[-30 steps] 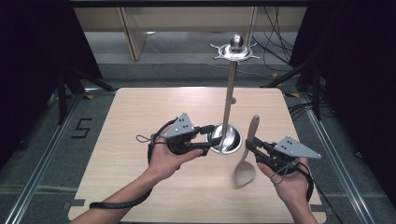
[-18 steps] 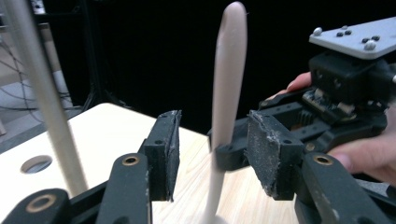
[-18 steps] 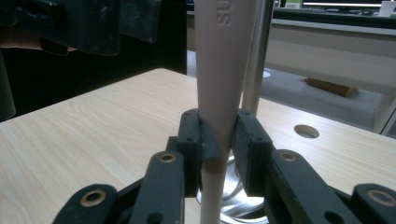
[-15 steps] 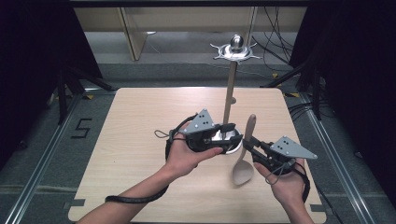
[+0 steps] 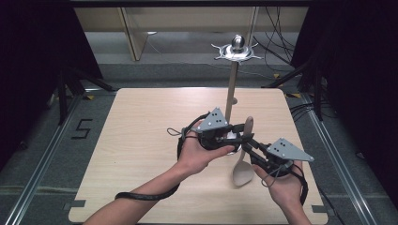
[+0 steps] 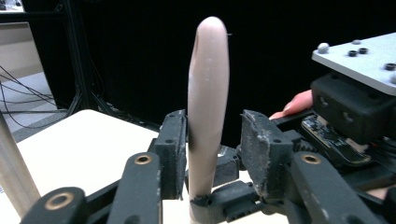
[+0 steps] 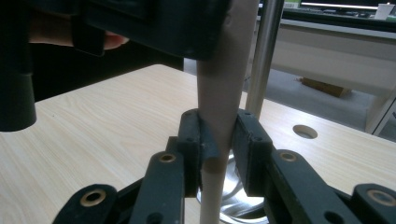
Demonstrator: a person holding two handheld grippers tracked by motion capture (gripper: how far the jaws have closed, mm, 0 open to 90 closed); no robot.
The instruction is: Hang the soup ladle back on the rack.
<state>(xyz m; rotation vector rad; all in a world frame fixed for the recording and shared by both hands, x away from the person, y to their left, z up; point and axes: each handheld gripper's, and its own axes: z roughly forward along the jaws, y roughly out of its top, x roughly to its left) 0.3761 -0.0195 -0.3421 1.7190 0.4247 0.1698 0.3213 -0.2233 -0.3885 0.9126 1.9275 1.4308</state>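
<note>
the spoon (image 5: pixel 244 159) is seen just right of centre in the high view, its pale handle pointing up the frame and its bowl low, near the table's (image 5: pixel 141 140) front edge. it is clamped by the right gripper (image 5: pixel 251 146), which comes in from the lower right under a grey plate. in the right gripper view the handle (image 7: pixel 219 93) is pinched between the two black jaws at centre frame, pads pressed on both sides, so a narrow grip on the spoon is shown there.

the left gripper (image 5: pixel 234 137) is held at centre of the high view, pointing right, with its tips at the upper part of the handle. its jaws have just been closing, with the handle between them. in the left gripper view the handle (image 6: pixel 208 93) stands upright in mid-frame: the left-hand pad is laid against it, while a clear gap is kept to the right-hand pad, so the spoon is bracketed but not yet squeezed. the jaws are set at a middling width.

behind the grippers a stand (image 5: pixel 231 89) is planted, its wooden post rising toward the top centre of the high view and topped by a metal crown (image 5: pixel 237 49) with hooks. its shiny round base (image 7: pixel 233 191) is glimpsed low in the right gripper view, just behind the clamped handle, with the post (image 7: pixel 264 56) going up at the right of centre.

both forearms are brought in from the bottom edge, the left one (image 5: pixel 155 192) crossing diagonally from lower left.
</note>
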